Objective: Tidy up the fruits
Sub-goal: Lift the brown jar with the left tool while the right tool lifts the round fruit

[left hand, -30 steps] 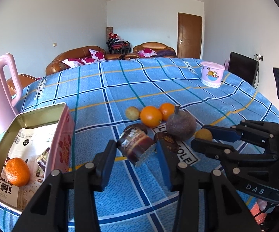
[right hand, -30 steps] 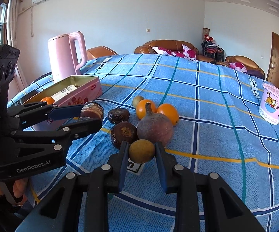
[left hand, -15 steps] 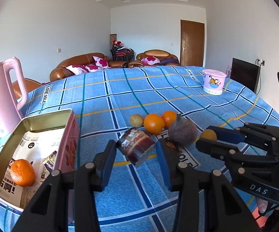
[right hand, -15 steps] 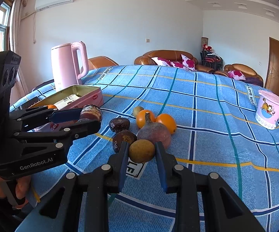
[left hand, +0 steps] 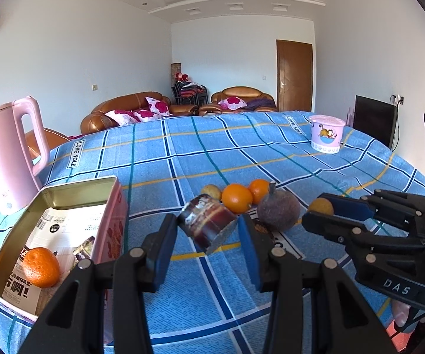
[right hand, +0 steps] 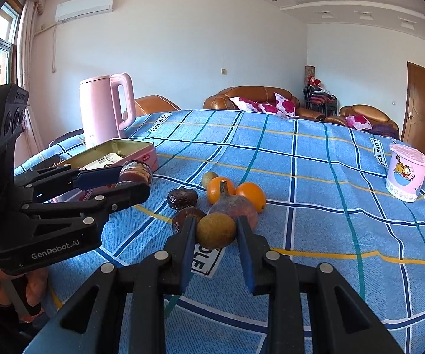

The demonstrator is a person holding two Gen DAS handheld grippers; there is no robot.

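Carrying fruit binward: left claw [left hand: 208, 230] gripping a dark cut fruit [left hand: 208, 224], right claw [right hand: 216, 231] clenching a small brown fruit [right hand: 216, 230], both probably needing swinging left over the open tin [left hand: 77, 188].

Each fisheye sits just behind its own gripper's two fingers, low over the blue checked tablecloth [left hand: 212, 153], looking forward and slightly downward across the table toward the sofas [left hand: 130, 112] and far wall. The left wrist view faces the door [left hand: 294, 75], with the right gripper [left hand: 309, 216] entering from its right edge; the right wrist view faces more toward the window side, with the left gripper [right hand: 130, 181] entering from its left. Both share the fruit cluster [right hand: 233, 197], pink tin [left hand: 115, 206], pink kettle [right hand: 103, 109] and pink tub [right hand: 407, 174].
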